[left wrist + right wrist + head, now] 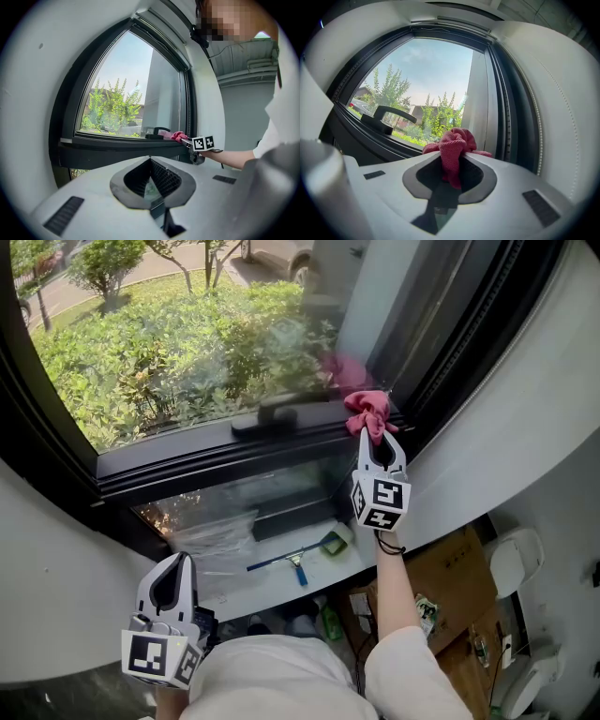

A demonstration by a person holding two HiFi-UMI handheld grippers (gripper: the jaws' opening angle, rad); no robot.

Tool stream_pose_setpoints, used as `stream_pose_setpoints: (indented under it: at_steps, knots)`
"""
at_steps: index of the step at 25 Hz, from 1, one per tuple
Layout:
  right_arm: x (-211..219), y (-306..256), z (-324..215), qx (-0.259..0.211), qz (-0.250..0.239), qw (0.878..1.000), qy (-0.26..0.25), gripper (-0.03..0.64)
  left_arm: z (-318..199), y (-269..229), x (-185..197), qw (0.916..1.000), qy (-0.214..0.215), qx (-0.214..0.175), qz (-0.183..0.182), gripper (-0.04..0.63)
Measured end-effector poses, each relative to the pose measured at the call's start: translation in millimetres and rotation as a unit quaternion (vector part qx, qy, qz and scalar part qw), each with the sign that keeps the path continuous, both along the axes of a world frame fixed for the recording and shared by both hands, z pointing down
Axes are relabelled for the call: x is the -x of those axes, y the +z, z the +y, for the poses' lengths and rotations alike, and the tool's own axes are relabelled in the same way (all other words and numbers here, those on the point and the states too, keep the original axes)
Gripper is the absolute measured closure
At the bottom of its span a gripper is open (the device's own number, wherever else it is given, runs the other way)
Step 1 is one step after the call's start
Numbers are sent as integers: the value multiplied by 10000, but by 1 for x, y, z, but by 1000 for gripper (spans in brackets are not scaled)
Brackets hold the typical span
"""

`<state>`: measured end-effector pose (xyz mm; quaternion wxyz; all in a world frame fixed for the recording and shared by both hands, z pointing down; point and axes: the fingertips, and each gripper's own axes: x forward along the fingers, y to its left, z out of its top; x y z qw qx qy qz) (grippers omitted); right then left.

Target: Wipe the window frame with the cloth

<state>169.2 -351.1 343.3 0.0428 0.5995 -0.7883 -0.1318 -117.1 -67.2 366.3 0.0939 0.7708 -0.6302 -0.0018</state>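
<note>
A pink cloth (367, 411) is bunched against the lower rail of the dark window frame (187, 460), near its right corner. My right gripper (373, 430) is shut on the cloth; in the right gripper view the cloth (454, 149) bulges up from between the jaws, just before the frame's right upright (513, 108). The left gripper view shows the cloth (177, 136) and right gripper (191, 141) at the rail's right end. My left gripper (176, 561) hangs low at the left, away from the window, shut with nothing in it (151, 160).
A black window handle (272, 418) lies on the rail just left of the cloth. Below the window a ledge holds a blue-handled squeegee (291, 563) and clear plastic sheet (211, 531). A cardboard box (455, 577) stands lower right. White curved wall (525, 399) flanks the window.
</note>
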Motion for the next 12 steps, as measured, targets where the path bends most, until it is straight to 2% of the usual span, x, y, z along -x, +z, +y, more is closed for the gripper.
stream_pose_setpoints:
  at_steps: [12]
  knots:
    - [10,-1,5,-28,62,9999,-81,540,0,-1,-7,10000,75,-6,15,588]
